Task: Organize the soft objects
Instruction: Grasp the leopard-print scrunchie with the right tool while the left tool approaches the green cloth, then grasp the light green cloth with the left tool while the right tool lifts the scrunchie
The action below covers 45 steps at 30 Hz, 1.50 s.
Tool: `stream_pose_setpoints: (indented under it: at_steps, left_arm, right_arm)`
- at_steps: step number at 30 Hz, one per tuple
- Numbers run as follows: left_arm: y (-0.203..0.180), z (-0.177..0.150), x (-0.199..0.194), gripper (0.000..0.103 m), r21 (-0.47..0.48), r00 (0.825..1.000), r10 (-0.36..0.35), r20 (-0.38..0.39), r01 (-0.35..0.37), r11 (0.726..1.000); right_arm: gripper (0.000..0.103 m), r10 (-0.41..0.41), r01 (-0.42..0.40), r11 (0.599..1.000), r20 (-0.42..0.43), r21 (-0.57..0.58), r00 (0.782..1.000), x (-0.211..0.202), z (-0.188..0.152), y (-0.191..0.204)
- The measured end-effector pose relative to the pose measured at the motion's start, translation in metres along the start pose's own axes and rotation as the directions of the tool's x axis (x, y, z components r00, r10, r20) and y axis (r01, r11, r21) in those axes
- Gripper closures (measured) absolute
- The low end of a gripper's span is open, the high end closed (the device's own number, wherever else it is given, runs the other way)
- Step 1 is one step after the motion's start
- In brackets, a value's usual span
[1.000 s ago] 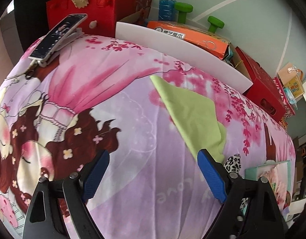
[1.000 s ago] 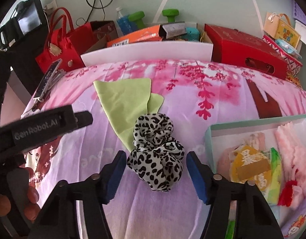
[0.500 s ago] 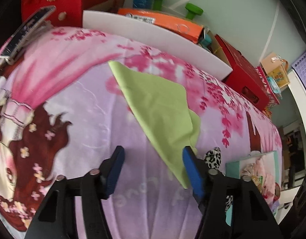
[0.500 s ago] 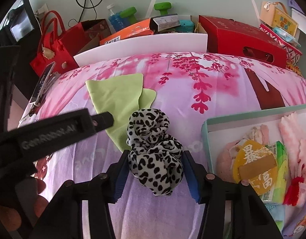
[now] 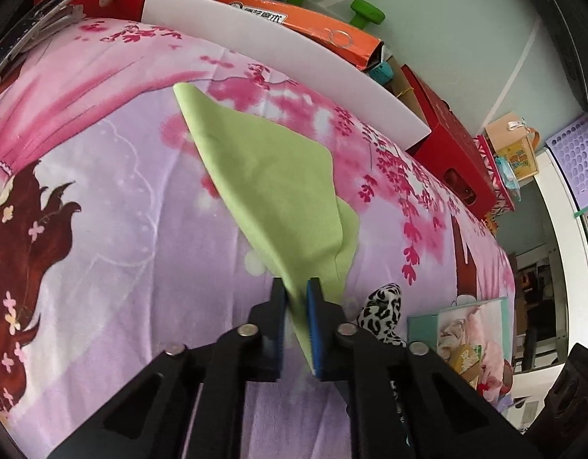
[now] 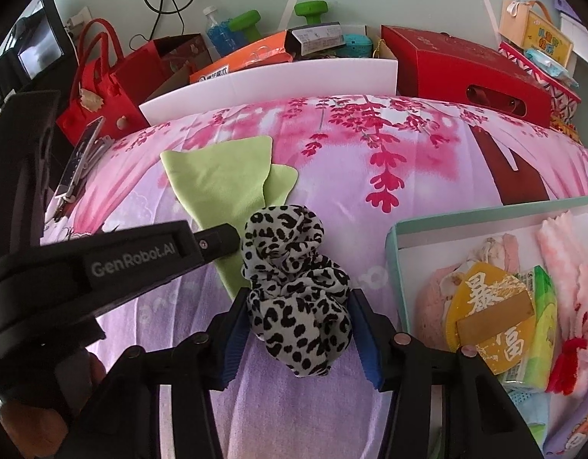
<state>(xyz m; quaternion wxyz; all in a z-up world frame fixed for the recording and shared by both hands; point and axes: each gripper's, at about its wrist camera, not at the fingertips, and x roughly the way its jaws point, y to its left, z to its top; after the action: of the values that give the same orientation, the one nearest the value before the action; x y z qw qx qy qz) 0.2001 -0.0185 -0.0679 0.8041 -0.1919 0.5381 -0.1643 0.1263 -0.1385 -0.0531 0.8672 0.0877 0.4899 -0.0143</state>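
The left gripper (image 5: 296, 298) has just closed on the near corner of the green cloth (image 5: 271, 176). The right gripper (image 6: 299, 329) has been closing and now squeezes the leopard scrunchie (image 6: 294, 279). The box (image 6: 393, 237) at three o'clock already holds several soft things; these two, I think, remain.

Layout, as seen from the wrist views:

- Blanket (image 6: 428, 191): covers the surface; bears all items below.
- Cloth (image 6: 225, 179): on the blanket, left of centre; near corner between the left gripper (image 5: 296, 306) pads.
- Scrunchie (image 6: 294, 283): on the blanket, just right of the cloth's near end, touching it; between the right gripper (image 6: 298, 332) pads.
- Box (image 6: 393, 267): right of the scrunchie, near it; holds assorted soft items.
- Board (image 6: 267, 88): upright along the blanket's far edge.
- Bags (image 6: 99, 88): behind the board, to the left.
- Cartons (image 6: 462, 69): behind the board, centre and right.
- Phone (image 6: 80, 157): at the blanket's left edge, before the bags.
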Motion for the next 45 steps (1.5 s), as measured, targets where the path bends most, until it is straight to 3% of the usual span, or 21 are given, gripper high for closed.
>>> stream_pose_setpoints:
  at_steps: [5,19,31,45]
  left_arm:
    - [0.0,0.0,-0.005,0.1,0.0,0.999,-0.032,0.018,0.032,0.999]
    - [-0.011,0.002,-0.038,0.101,0.053,0.995,-0.049,0.089,0.044,0.998]
    - [-0.023,-0.007,-0.096,0.101,0.084,0.982,-0.066,0.175,0.052,0.995]
    - [-0.052,-0.054,-0.161,0.101,0.198,0.96,-0.087,0.266,0.034,0.98]
  right_arm:
    - [0.056,-0.008,0.008,1.0,0.002,-0.001,1.0,-0.001,0.0,0.0]
    - [0.071,-0.058,0.06,0.997,0.036,-0.042,0.998,-0.012,-0.001,-0.002]
    - [0.072,-0.072,0.078,0.996,0.105,-0.049,0.992,-0.054,-0.012,-0.003]
    - [0.072,-0.108,0.135,0.986,0.237,-0.097,0.965,-0.126,-0.033,0.003]
